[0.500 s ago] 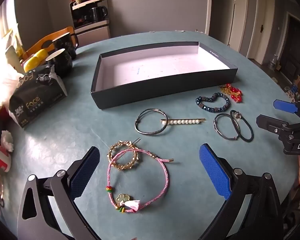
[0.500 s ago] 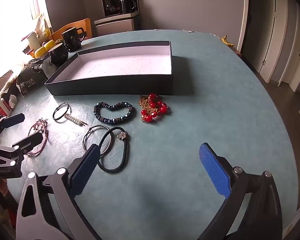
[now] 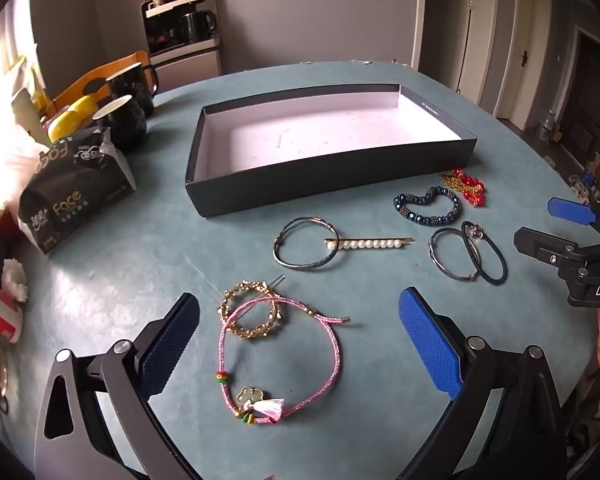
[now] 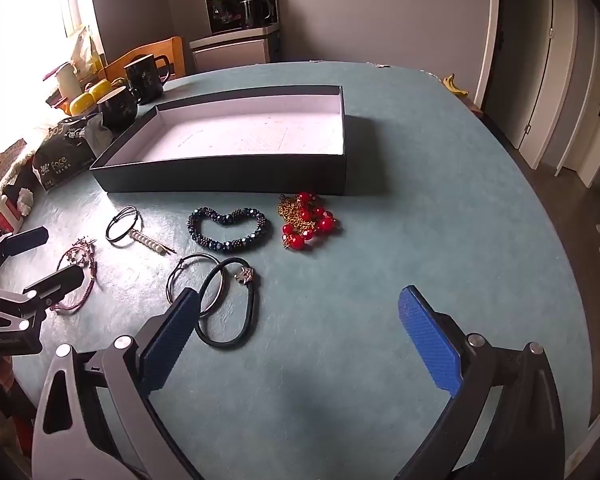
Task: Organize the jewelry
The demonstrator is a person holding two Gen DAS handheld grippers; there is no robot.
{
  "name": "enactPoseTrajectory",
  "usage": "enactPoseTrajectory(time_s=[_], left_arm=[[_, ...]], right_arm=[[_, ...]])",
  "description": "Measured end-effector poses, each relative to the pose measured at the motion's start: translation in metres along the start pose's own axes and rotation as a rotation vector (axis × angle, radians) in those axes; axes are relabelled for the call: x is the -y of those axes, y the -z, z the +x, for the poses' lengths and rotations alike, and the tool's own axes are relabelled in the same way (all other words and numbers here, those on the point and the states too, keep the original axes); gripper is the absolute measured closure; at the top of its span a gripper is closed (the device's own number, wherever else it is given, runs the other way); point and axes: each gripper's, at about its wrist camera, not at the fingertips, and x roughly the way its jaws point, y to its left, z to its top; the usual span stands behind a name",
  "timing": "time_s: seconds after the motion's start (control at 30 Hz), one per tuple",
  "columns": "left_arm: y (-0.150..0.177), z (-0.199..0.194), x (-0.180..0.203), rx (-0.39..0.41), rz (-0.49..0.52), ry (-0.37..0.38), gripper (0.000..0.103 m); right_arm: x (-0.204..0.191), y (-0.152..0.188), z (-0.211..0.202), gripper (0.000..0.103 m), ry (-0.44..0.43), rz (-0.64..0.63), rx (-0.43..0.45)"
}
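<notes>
An empty dark box point(image 3: 324, 188) point(image 4: 220, 178) with a white floor lies on the teal table. In front of it lie a pink cord bracelet point(image 3: 334, 354), a gold bead ring point(image 3: 236, 330), a metal bangle point(image 3: 300, 266), a pearl hairpin point(image 3: 370, 243), a dark blue bead bracelet point(image 3: 428, 219) point(image 4: 228, 242), a red bead chain point(image 3: 466, 186) point(image 4: 306, 220), a second bangle point(image 3: 440, 258) and a black hair tie point(image 3: 488, 258) point(image 4: 230, 342). My left gripper point(image 3: 298, 344) is open around the pink bracelet. My right gripper point(image 4: 300, 336) is open and empty, right of the hair tie.
A black tissue pack point(image 3: 74, 196), two black mugs point(image 3: 122, 122) and yellow things stand at the table's left side. A chair point(image 4: 156, 54) and a coffee cabinet point(image 3: 180, 28) stand behind. A banana point(image 4: 454, 84) lies at the far right edge.
</notes>
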Motion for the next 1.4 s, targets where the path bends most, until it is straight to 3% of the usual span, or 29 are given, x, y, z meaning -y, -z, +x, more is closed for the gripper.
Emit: enactPoseTrajectory(time_s=[1.4], left_arm=[[-0.0021,-0.0012,0.0013,0.0,0.011,-0.008,0.002]], right_arm=[[-0.0007,0.0019,-0.0001,0.005,-0.004,0.0,-0.002]])
